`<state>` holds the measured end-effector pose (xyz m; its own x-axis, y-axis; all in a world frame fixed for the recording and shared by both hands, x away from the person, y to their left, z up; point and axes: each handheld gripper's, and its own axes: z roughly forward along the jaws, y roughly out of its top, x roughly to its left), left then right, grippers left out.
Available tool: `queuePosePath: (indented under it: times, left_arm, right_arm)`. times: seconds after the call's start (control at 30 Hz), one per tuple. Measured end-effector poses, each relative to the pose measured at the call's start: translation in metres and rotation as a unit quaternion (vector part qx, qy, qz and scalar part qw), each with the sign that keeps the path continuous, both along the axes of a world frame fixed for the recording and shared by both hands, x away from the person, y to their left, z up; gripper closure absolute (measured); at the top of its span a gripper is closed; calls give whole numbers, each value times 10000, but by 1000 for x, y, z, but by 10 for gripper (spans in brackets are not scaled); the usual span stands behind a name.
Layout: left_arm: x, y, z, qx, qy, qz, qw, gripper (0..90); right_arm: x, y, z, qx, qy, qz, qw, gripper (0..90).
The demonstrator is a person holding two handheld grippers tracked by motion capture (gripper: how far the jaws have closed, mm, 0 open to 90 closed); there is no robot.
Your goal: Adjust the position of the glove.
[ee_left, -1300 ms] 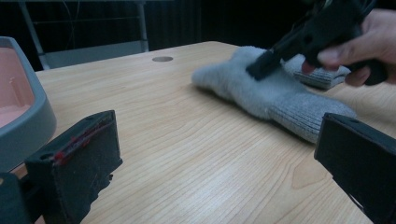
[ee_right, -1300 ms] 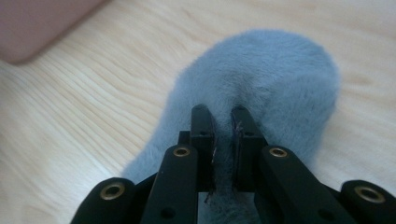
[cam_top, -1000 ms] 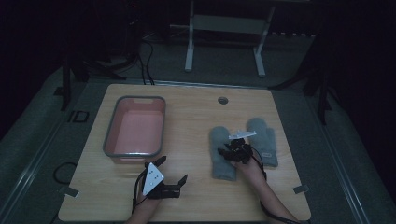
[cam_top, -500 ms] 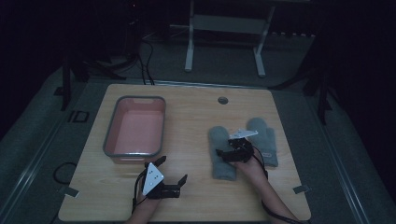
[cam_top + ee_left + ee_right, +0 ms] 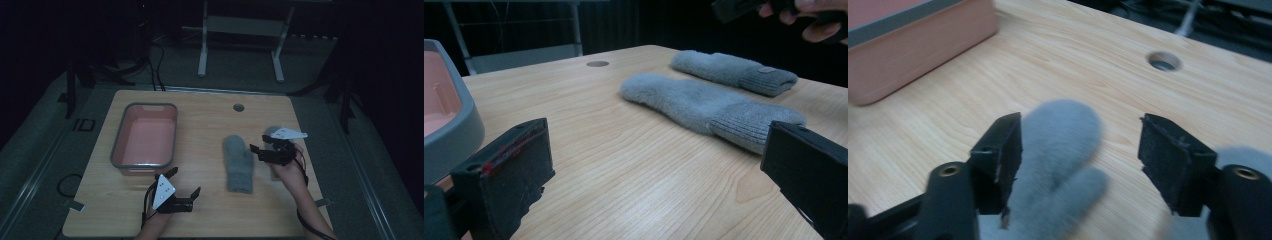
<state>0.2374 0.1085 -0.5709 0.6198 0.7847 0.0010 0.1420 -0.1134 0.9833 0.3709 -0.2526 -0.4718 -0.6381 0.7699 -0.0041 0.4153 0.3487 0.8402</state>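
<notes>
On a wooden table (image 5: 200, 120), two grey mittens are laid side by side at the right; a pink tub (image 5: 145, 136) sits at the left. Above the nearer mitten (image 5: 238, 162), the right gripper (image 5: 265, 150) is held with jaws apart. The left gripper (image 5: 184, 186) is also parted, empty, near the front edge. For a firm hold, the mitten is probably best straddled squarely before closing.

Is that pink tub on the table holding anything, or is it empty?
Empty, as far as shown. From the high view, the pink tub shows a bare floor, and both grey mittens lie out on the table.
</notes>
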Motion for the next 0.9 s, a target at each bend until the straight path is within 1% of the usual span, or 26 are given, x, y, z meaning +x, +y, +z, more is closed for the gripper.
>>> queuePosePath:
  times: [0.1,0.13,0.2,0.23,0.27,0.3,0.37,0.43,0.47,0.5,0.53,0.57,0.6,0.67,0.8,0.83,0.87,0.9]
  left_arm:
    - [0,0,0,-8,1,-4,10000,6]
    - [0,0,0,-8,1,-4,10000,6]
    - [0,0,0,-8,0,-6,10000,6]
    - [0,0,0,-6,-2,-6,10000,6]
    - [0,0,0,-6,-2,-6,10000,6]
    - [0,0,0,-10,-1,-6,10000,6]
    - [0,0,0,-11,0,-5,10000,6]
    - [0,0,0,-11,2,-1,10000,6]
    - [0,0,0,-11,2,-1,10000,6]
    - [0,0,0,-10,4,2,10000,6]
    - [0,0,0,-10,4,2,10000,6]
    - [0,0,0,-9,3,2,10000,6]
    - [0,0,0,-9,3,4,10000,6]
    - [0,0,0,-14,5,4,10000,6]
    - [0,0,0,-20,11,3,10000,6]
    - [0,0,0,-20,11,3,10000,6]
    - [0,0,0,-18,10,2,10000,6]
    - [0,0,0,-17,9,1,10000,6]
  right_arm:
    - [1,-14,4,37,16,-204,9998,314]
    - [1,-14,4,37,16,-204,9998,314]
    - [3,-25,5,70,52,-303,9995,308]
    - [4,-30,5,48,76,-362,9993,312]
    - [4,-30,5,48,76,-362,9993,312]
    - [9,-46,3,-68,175,-590,9981,326]
    - [11,-54,0,-136,200,-744,9969,327]
    - [13,-64,-5,-193,298,-883,9955,334]
    - [13,-67,-7,-196,335,-936,9948,339]
    - [15,-72,-11,-180,422,-981,9941,358]
    - [15,-72,-11,-180,422,-981,9941,358]
    - [15,-75,-14,-188,486,-1006,9936,358]
    - [17,-80,-25,-215,662,-1137,9911,358]
    - [18,-84,-33,-226,729,-1249,9892,358]
    - [22,-91,-49,-110,804,-1514,9851,371]
    - [22,-91,-49,-110,804,-1514,9851,371]
    - [23,-92,-52,-83,840,-1546,9844,371]
    - [25,-92,-60,-124,839,-1622,9831,371]
